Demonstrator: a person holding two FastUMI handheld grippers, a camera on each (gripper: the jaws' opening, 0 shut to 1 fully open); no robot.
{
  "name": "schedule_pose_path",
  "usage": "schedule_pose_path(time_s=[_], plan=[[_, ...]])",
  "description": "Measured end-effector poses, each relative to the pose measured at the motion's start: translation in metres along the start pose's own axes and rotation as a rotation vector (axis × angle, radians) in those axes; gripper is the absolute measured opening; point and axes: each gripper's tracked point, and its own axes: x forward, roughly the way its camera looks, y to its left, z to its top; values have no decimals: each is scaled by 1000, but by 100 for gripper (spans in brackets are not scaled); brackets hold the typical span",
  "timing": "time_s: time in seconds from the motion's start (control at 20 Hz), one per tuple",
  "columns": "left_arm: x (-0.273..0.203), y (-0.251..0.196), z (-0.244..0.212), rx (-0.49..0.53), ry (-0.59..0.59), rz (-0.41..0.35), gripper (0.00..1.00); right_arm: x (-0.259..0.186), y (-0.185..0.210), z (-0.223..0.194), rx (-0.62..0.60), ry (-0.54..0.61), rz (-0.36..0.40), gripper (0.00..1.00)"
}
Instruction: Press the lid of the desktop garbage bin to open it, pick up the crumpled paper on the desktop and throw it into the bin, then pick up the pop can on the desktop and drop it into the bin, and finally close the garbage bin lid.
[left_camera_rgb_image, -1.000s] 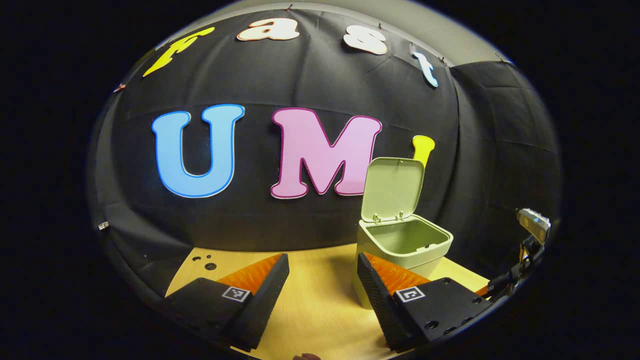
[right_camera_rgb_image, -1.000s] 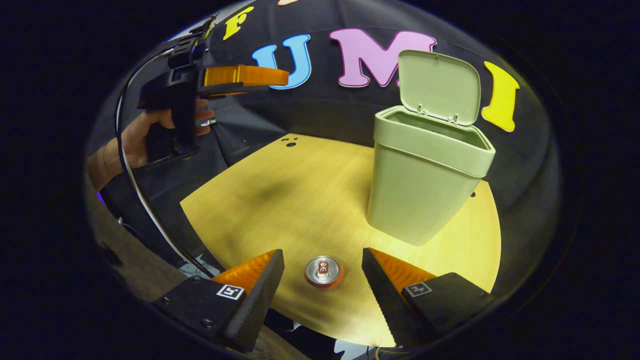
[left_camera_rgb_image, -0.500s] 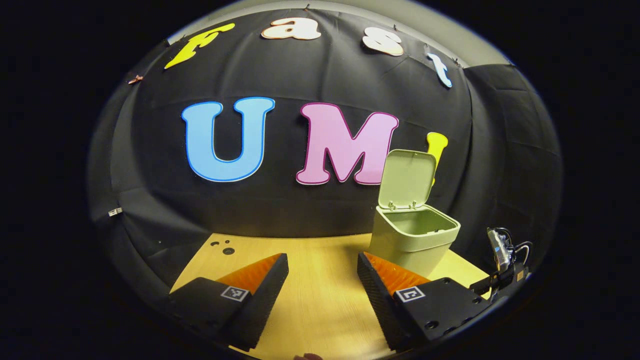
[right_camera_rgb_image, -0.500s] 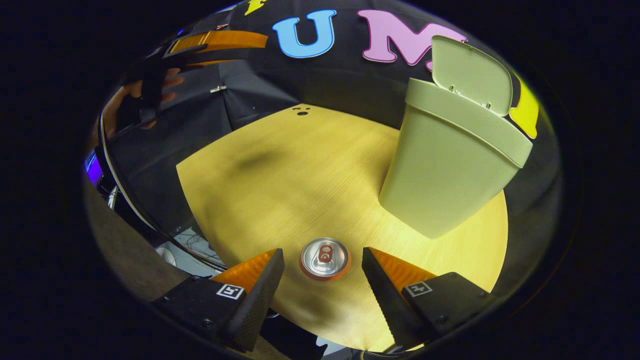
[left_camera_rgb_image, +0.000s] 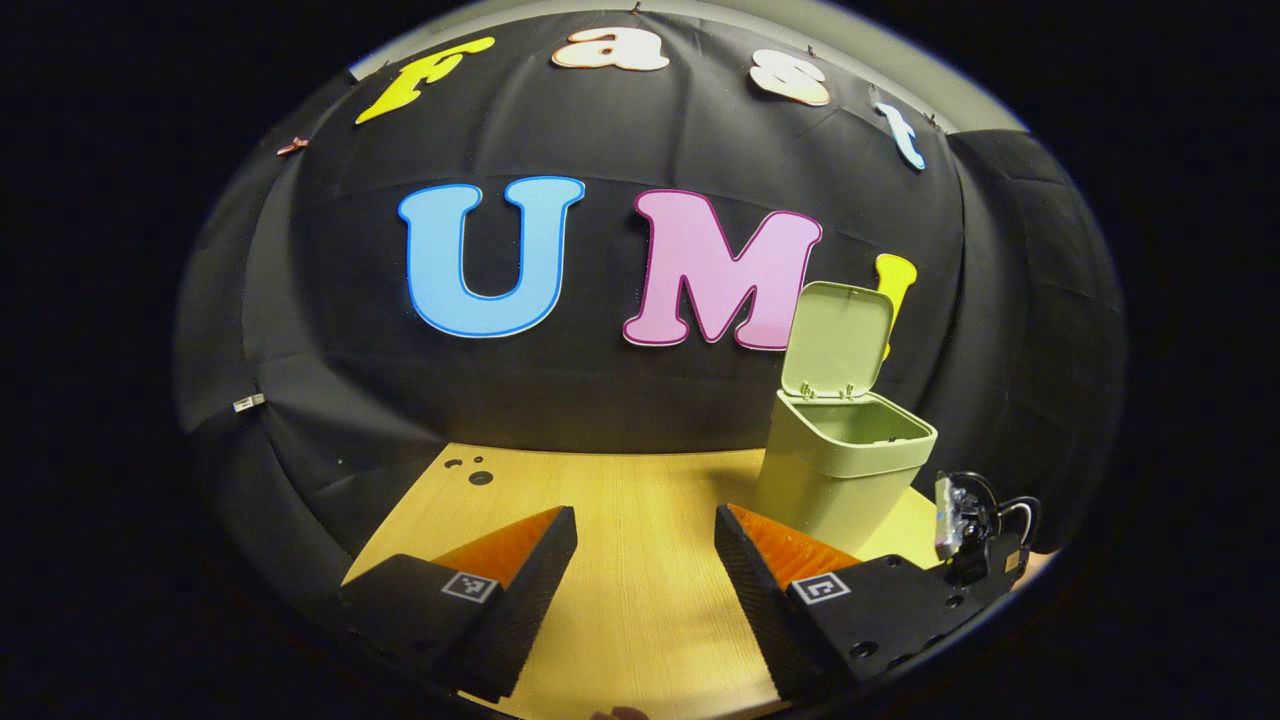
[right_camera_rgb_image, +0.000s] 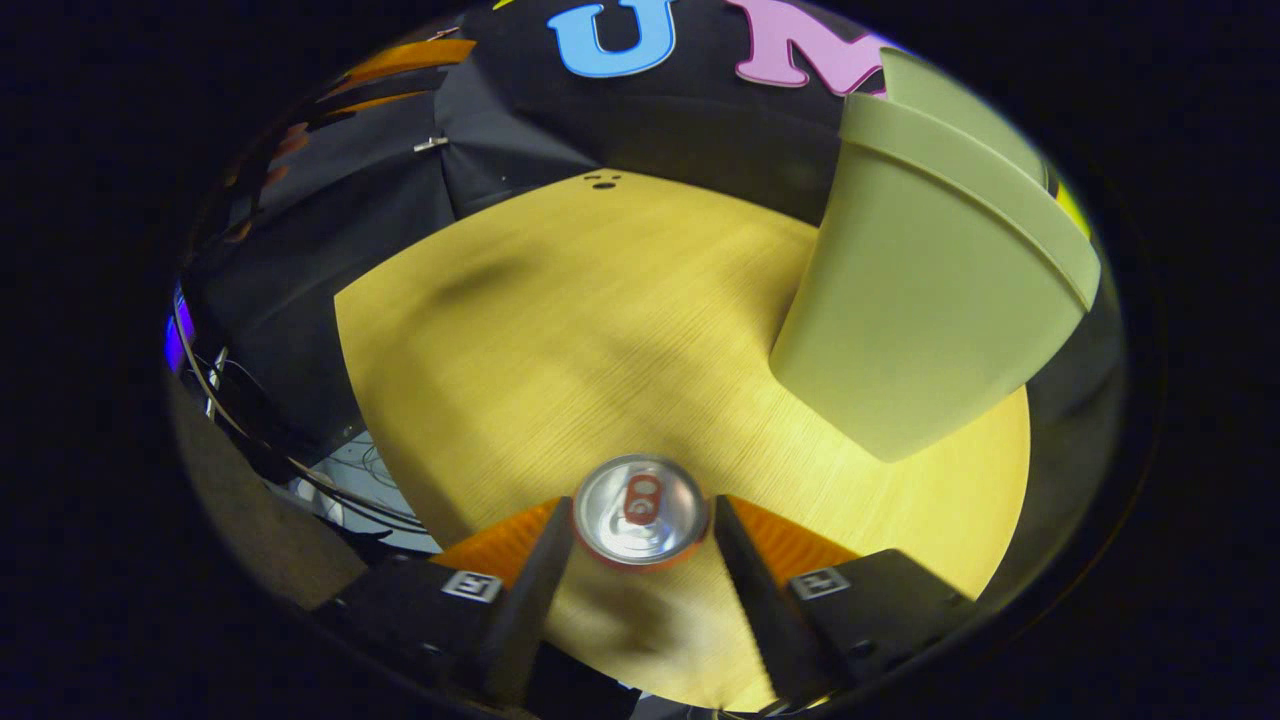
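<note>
The table (right_camera_rgb_image: 560, 330) is a pale yellow wood-grain top, smooth and matte, with a small cluster of dark holes near its far edge. On it stands the garbage bin (right_camera_rgb_image: 920, 320), a sage-green plastic tub with rounded corners, a thick flared rim and walls that taper toward the base; it sits toward the table's far right side. Its lid (left_camera_rgb_image: 838, 338) is a flat, rounded-square panel of the same plastic, hinged at the back and standing upright, so the bin's mouth is open. The pop can (right_camera_rgb_image: 640, 510) stands upright near the table's near edge, seen from above: a round brushed-silver top with a red pull tab and a red rim showing around it. The right gripper (right_camera_rgb_image: 640, 520) has its fingers spread with the can between their tips, very close on both sides; contact cannot be made out. The left gripper (left_camera_rgb_image: 645, 530) is held above the table with its ridged wedge-shaped fingers wide apart and empty
</note>
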Motion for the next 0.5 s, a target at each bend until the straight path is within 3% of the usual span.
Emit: schedule_pose_path(time_s=[0.05,0.5], plan=[[0,1,-1,-6,0,1,91,-2,3,1,17,-2,12,84],[6,-1,0,-7,-3,-7,93,-46,-17,48,52,-110,-35,83]])
